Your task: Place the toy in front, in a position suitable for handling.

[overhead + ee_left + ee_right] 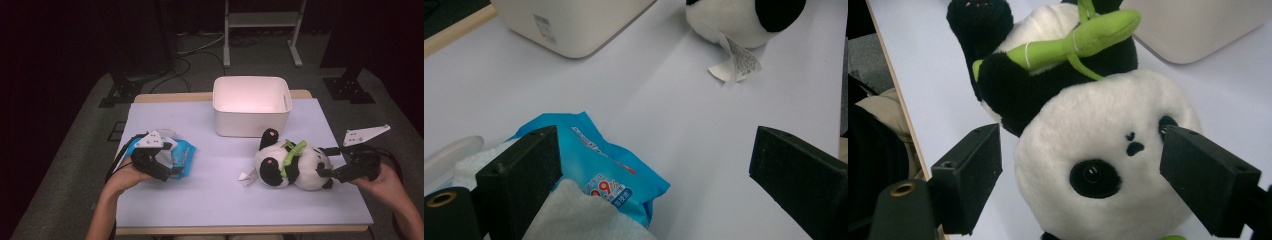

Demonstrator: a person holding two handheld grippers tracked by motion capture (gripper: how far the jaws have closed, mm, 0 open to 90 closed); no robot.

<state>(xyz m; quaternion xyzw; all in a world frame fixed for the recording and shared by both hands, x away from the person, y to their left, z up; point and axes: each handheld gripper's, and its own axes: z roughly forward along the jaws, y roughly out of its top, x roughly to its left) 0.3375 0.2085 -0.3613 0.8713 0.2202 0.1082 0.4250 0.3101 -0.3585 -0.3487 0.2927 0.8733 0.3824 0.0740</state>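
High view: the left tool is spread over the blue wipes pack at the counter's left; the right tool is spread around the panda's head, at right.

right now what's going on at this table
A person works two hand-held tongs at a table. The left tongs are open over a blue wipes pack, with one jaw on its edge. The right tongs stand open around the head of a plush panda lying on its back, not yet clamped. A white bin sits at the far side.
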